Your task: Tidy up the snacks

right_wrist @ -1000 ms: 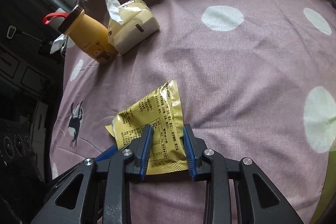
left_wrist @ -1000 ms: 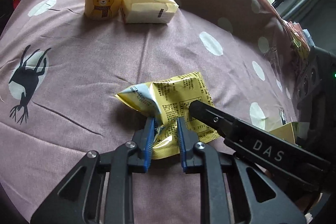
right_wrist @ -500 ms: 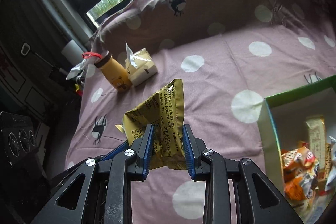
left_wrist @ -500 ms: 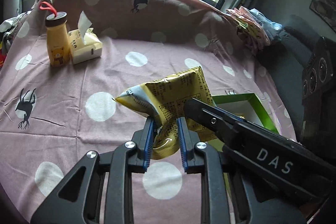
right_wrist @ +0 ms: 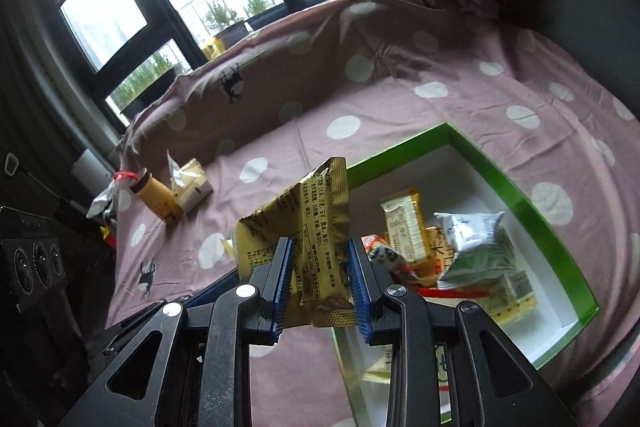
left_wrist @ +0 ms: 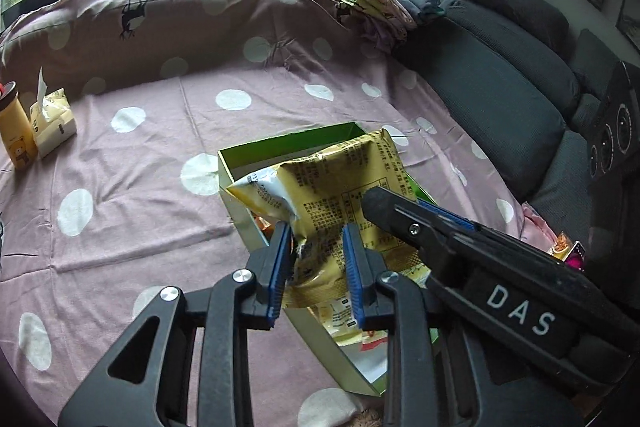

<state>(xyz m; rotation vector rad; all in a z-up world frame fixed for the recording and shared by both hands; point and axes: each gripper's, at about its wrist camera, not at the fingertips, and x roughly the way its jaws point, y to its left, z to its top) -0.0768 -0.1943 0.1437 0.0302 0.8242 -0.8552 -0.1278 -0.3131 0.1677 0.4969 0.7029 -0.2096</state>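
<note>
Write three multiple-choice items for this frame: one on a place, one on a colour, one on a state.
1. The yellow snack packet is:
A. above the box's near edge
B. beside the bottle
C. on the sofa

2. The outside of the box is:
A. red
B. green
C. blue

3. The packet is:
A. lying loose
B. pinched by both grippers
C. held by one gripper

Key: 1 A, it hangs over the rim; 2 B, green walls; 3 B, left gripper and right gripper both clamp it.

"DAS" stands on the right tool (left_wrist: 520, 307) — snack-packet (left_wrist: 340, 195) print too small to read.
</note>
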